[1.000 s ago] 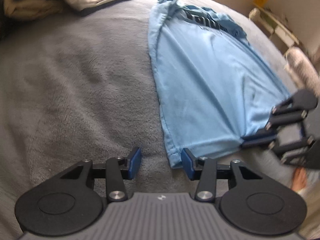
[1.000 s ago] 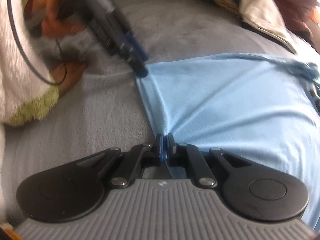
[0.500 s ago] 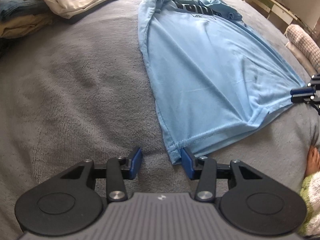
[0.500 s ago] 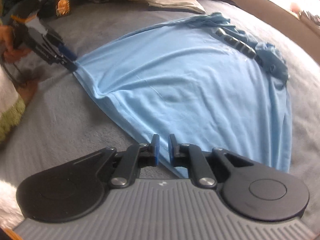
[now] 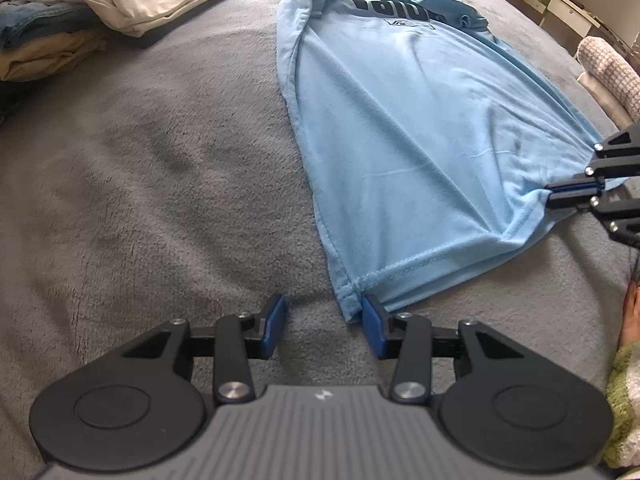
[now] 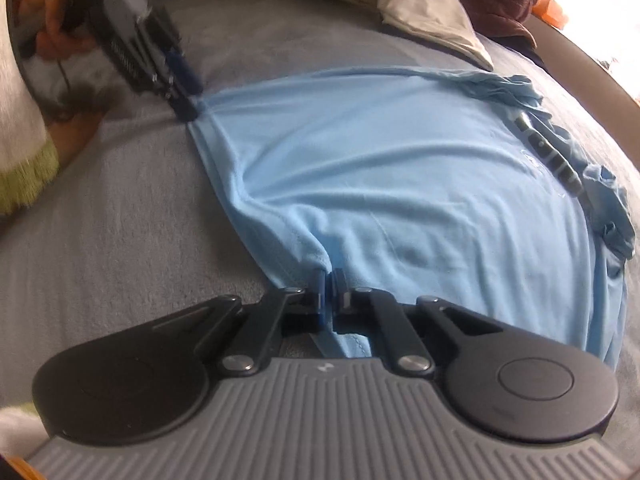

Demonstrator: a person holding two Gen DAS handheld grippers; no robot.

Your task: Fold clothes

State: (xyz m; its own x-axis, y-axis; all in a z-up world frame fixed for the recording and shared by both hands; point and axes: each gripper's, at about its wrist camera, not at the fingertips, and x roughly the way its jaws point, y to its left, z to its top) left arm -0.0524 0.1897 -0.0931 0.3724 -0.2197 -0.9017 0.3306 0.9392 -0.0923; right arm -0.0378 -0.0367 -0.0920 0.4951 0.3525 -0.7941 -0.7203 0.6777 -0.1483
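Light-blue T-shirt (image 5: pixel 420 152) lies flat on the grey bed (image 5: pixel 160 180). Right hand-held gripper (image 6: pixel 330 280) pinches one hem corner to tension it; left hand-held gripper (image 5: pixel 322 324), jaws apart, straddles the other corner, ready to bite.

A: What's unclear here?
B: The left gripper (image 6: pixel 188 92) is smeared by blur in the right wrist view, as is the hand (image 6: pixel 52 28) behind it. The right gripper (image 5: pixel 576 191) is cut off by the left view's edge.
A: And the T-shirt (image 5: pixel 420 140)?
B: Its dark print (image 5: pixel 384 8) is too bunched to read; the clothes pile (image 5: pixel 60 28) runs off-frame.
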